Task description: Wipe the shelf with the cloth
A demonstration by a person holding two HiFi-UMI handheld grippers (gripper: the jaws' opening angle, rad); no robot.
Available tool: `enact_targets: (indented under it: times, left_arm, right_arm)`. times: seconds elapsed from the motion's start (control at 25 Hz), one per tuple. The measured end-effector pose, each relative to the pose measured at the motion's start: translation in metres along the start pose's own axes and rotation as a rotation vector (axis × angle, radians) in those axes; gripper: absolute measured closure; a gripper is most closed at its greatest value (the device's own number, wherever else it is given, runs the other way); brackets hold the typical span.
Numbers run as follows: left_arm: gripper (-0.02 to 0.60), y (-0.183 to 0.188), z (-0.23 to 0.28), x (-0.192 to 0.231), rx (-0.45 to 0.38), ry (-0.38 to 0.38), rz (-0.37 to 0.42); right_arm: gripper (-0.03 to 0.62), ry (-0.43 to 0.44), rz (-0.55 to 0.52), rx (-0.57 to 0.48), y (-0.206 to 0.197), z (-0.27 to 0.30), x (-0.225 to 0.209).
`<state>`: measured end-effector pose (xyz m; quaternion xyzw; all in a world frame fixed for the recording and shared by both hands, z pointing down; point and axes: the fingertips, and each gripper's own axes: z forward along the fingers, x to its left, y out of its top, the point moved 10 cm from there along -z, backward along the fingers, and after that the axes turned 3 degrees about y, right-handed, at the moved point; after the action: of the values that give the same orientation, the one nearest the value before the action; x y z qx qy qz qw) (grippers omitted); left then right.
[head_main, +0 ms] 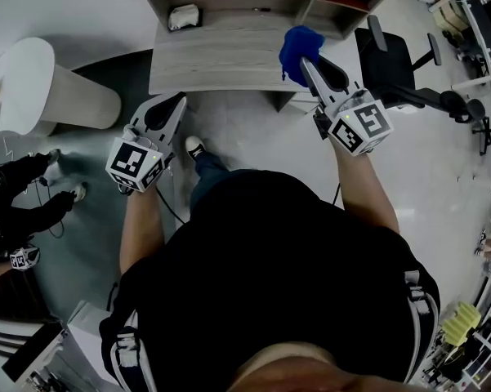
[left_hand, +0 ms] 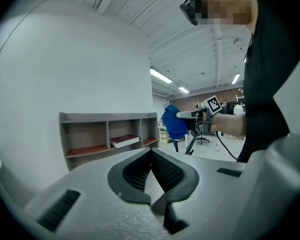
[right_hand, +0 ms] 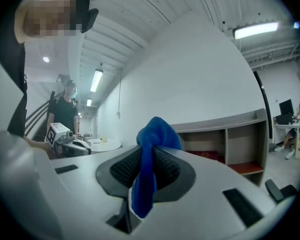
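The grey wooden shelf unit (head_main: 220, 55) stands ahead of me, its compartments showing in the left gripper view (left_hand: 110, 134) and the right gripper view (right_hand: 229, 131). A blue cloth (head_main: 298, 47) is bunched between the jaws of my right gripper (head_main: 305, 62), which hovers over the right end of the shelf top. In the right gripper view the cloth (right_hand: 152, 149) hangs down between the shut pads. My left gripper (head_main: 180, 100) is shut and empty, held just short of the shelf's front left edge; its jaws (left_hand: 150, 151) meet with nothing between them.
A white round table (head_main: 33, 80) stands to the left and a black office chair (head_main: 392, 64) to the right. A small white object (head_main: 184, 16) lies on the shelf's back part, and a book (left_hand: 125, 141) in one compartment. Another person (head_main: 16, 202) stands at the far left.
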<state>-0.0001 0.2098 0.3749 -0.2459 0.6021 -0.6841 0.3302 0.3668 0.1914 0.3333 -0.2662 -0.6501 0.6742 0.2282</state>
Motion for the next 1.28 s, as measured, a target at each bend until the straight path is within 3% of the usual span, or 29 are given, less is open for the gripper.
enact_targets:
  times: [0.64, 1.28]
  left_arm:
    - [0.565, 0.004, -0.016, 0.027, 0.021, 0.017, -0.001]
    - [0.565, -0.003, -0.008, 0.104, 0.022, -0.008, -0.014]
  right_arm:
    - [0.539, 0.024, 0.032, 0.011, 0.006, 0.028, 0.006]
    - [0.539, 0.009, 0.028, 0.053, 0.002, 0.102, 0.008]
